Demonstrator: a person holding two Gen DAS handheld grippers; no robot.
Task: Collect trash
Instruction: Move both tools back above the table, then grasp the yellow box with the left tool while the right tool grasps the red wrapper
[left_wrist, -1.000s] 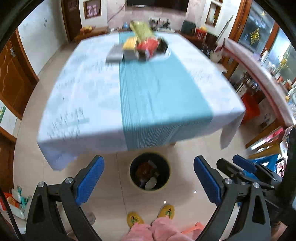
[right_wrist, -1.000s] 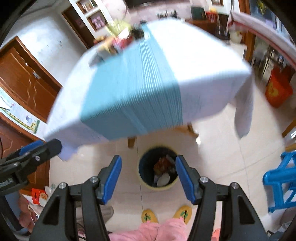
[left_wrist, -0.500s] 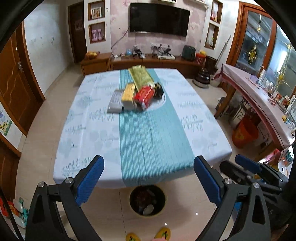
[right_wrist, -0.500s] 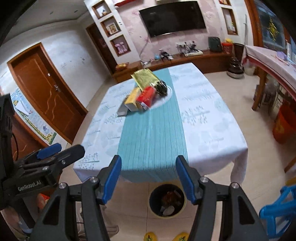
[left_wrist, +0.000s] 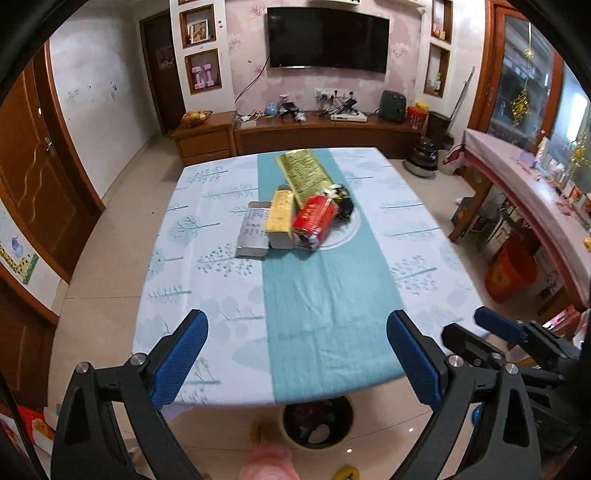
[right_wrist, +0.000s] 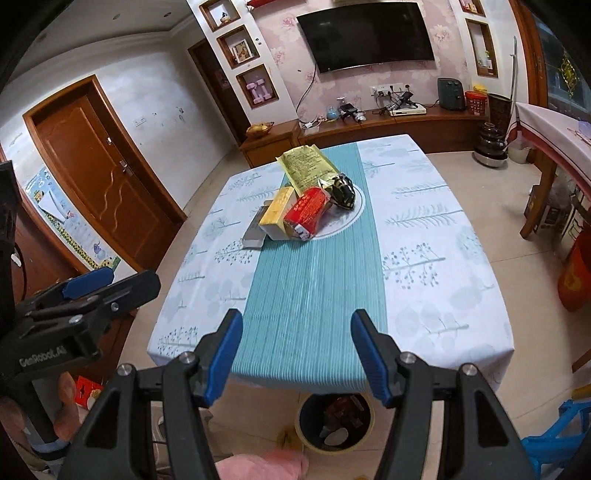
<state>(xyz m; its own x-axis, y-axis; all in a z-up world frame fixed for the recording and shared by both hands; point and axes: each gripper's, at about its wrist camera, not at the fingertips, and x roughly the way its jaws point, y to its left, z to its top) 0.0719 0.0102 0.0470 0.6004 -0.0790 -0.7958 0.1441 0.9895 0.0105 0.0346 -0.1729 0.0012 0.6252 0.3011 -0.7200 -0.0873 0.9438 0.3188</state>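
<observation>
Both grippers are seen wide apart and empty: left gripper (left_wrist: 297, 349) and right gripper (right_wrist: 296, 352) are held above the near edge of the tabletop (left_wrist: 207, 295), nothing between the jaws. Trash is still piled mid-tabletop, well ahead of both: red packet (left_wrist: 314, 218), yellow box (left_wrist: 281, 218), grey tin (left_wrist: 254, 233), green-gold pouch (left_wrist: 303, 172) and a dark crumpled wrapper (left_wrist: 341, 199), all touching or overlapping, partly on a white plate (right_wrist: 341, 221). Bin (right_wrist: 334, 419) is seen on the floor just under the near tabletop edge, with some scraps already inside. Progress is judged partial: some trash binned, five items left. A reach forward is needed next.
</observation>
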